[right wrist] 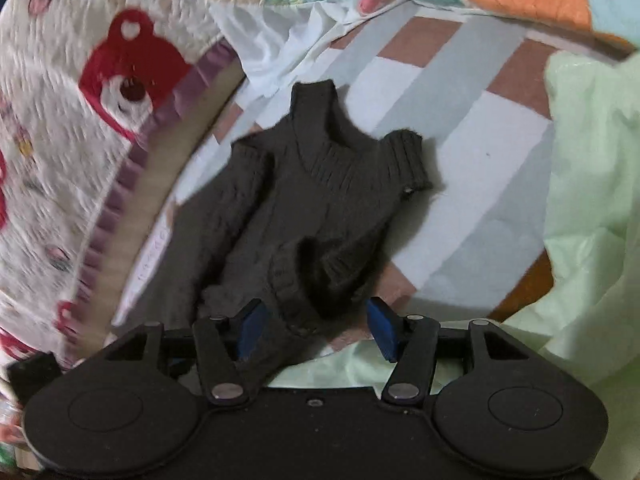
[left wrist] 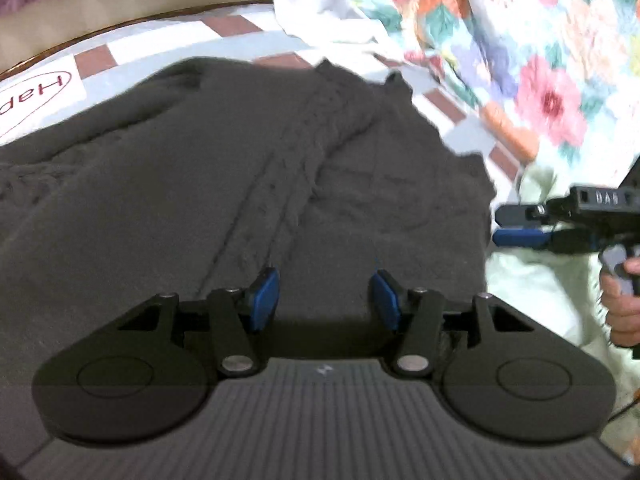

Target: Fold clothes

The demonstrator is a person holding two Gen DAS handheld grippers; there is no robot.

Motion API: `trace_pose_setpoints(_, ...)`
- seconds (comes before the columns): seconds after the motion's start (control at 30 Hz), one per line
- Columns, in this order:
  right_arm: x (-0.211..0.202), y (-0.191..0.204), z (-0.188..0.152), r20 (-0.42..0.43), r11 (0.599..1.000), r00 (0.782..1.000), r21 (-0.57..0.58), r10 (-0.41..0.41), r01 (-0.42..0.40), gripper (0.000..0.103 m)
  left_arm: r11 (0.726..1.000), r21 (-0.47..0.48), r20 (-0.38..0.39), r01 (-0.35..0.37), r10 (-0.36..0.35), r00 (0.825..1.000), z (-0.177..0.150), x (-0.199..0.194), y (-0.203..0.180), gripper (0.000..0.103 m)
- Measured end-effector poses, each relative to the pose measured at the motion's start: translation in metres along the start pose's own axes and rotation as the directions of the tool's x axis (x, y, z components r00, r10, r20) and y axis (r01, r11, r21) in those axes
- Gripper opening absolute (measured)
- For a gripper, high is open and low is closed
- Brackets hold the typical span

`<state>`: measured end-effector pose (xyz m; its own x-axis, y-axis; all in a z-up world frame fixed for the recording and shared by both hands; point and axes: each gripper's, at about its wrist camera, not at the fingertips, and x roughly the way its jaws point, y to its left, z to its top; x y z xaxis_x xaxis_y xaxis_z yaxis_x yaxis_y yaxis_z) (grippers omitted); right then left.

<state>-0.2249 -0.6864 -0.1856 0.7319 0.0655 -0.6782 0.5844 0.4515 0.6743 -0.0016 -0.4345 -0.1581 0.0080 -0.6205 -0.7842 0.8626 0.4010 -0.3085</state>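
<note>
A dark grey knitted sweater [right wrist: 304, 200] lies on a checked bedsheet [right wrist: 460, 152], neck end far from me, with a sleeve folded across its lower part. In the left wrist view the sweater [left wrist: 224, 184] fills the middle. My left gripper [left wrist: 325, 300] is open just above the sweater, holding nothing. My right gripper [right wrist: 314, 328] is open at the sweater's near hem, with knit lying between its blue pads; it also shows in the left wrist view [left wrist: 520, 226] at the sweater's right edge, held by a hand.
A floral quilt [left wrist: 520, 40] is heaped at the back right. A pale green cloth [right wrist: 592, 200] lies to the right. A white blanket with a red bear [right wrist: 128, 76] lies to the left beside a purple ruffle. White fabric [right wrist: 276, 40] is bunched beyond the sweater.
</note>
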Motion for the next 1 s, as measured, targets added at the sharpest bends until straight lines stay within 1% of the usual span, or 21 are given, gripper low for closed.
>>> trace_pose_setpoints(0.07, 0.009, -0.001, 0.001, -0.004, 1.000, 1.000, 0.028, 0.002, -0.002, 0.064, 0.999, 0.040, -0.003, -0.030, 0.030, 1.000, -0.001, -0.003, -0.008, 0.052)
trace_pose_setpoints(0.13, 0.017, 0.000, 0.003, 0.004, 0.999, 1.000, 0.043, 0.004, -0.005, 0.066, 0.996, 0.078, 0.026, -0.044, 0.042, 0.999, -0.001, -0.013, -0.015, 0.052)
trace_pose_setpoints(0.23, 0.020, 0.004, -0.003, 0.082, 0.999, 0.997, 0.048, -0.004, 0.000, 0.067, 0.996, 0.092, 0.120, 0.010, -0.021, 0.993, 0.001, -0.031, -0.019, 0.052)
trace_pose_setpoints(0.3, 0.022, 0.008, -0.009, 0.138, 0.998, 0.990, 0.054, -0.017, 0.009, 0.068, 0.995, 0.081, 0.153, 0.062, -0.074, 0.986, 0.003, -0.034, -0.019, 0.052)
trace_pose_setpoints(0.33, 0.021, 0.010, -0.013, 0.163, 0.998, 0.986, 0.053, -0.025, 0.017, 0.068, 0.993, 0.077, 0.154, 0.092, -0.103, 0.983, 0.003, -0.032, -0.020, 0.052)
trace_pose_setpoints(0.37, 0.021, 0.012, -0.017, 0.190, 0.998, 0.981, 0.053, -0.033, 0.023, 0.068, 0.991, 0.070, 0.127, 0.115, -0.124, 0.984, 0.003, -0.026, -0.022, 0.052)
trace_pose_setpoints(0.43, 0.021, 0.011, -0.021, 0.237, 0.997, 0.971, 0.071, -0.035, 0.019, 0.069, 0.987, 0.051, 0.050, 0.151, -0.153, 0.987, 0.002, -0.010, -0.026, 0.052)
trace_pose_setpoints(0.5, 0.023, 0.010, -0.019, 0.264, 0.997, 0.964, 0.078, -0.033, 0.013, 0.069, 0.990, 0.008, -0.031, 0.141, -0.141, 0.990, -0.002, 0.008, -0.029, 0.052)
trace_pose_setpoints(0.53, 0.024, 0.011, -0.016, 0.269, 0.997, 0.962, 0.073, -0.034, 0.015, 0.069, 0.991, -0.024, -0.047, 0.135, -0.136, 0.990, -0.005, 0.014, -0.028, 0.053)
trace_pose_setpoints(0.6, 0.027, 0.009, -0.011, 0.290, 0.996, 0.956, 0.086, -0.032, 0.008, 0.069, 0.989, -0.059, -0.030, 0.135, -0.137, 0.990, -0.006, 0.016, -0.026, 0.053)
trace_pose_setpoints(0.67, 0.032, 0.008, -0.006, 0.316, 0.994, 0.948, 0.106, -0.030, -0.004, 0.068, 0.991, -0.053, -0.028, 0.120, -0.121, 0.992, -0.005, 0.014, -0.029, 0.053)
trace_pose_setpoints(0.7, 0.034, 0.007, -0.004, 0.321, 0.993, 0.947, 0.116, -0.031, -0.006, 0.050, 0.993, -0.042, -0.028, 0.108, -0.109, 0.994, -0.005, 0.012, -0.031, 0.053)
trace_pose_setpoints(0.73, 0.036, 0.007, 0.000, 0.315, 0.992, 0.948, 0.126, -0.035, -0.005, 0.016, 0.995, -0.028, -0.020, 0.097, -0.098, 0.995, -0.006, 0.007, -0.033, 0.053)
trace_pose_setpoints(0.8, 0.038, 0.005, 0.005, 0.310, 0.990, 0.950, 0.140, -0.034, -0.011, 0.016, 0.996, -0.011, 0.016, 0.094, -0.094, 0.995, -0.008, -0.011, -0.032, 0.053)
trace_pose_setpoints(0.87, 0.036, 0.008, 0.005, 0.325, 0.993, 0.946, 0.116, -0.008, -0.031, 0.016, 0.997, -0.015, 0.059, 0.077, -0.076, 0.995, -0.011, -0.035, -0.025, 0.053)
trace_pose_setpoints(0.93, 0.031, 0.017, 0.005, 0.336, 0.999, 0.942, 0.041, 0.014, -0.029, 0.016, 0.999, -0.034, 0.062, -0.005, 0.007, 0.998, -0.014, -0.056, -0.010, 0.053)
trace_pose_setpoints(1.0, 0.027, 0.032, 0.007, 0.348, 0.998, 0.936, -0.040, 0.058, -0.047, 0.016, 0.993, -0.056, 0.053, -0.100, 0.103, 0.993, -0.018, -0.075, 0.006, 0.053)
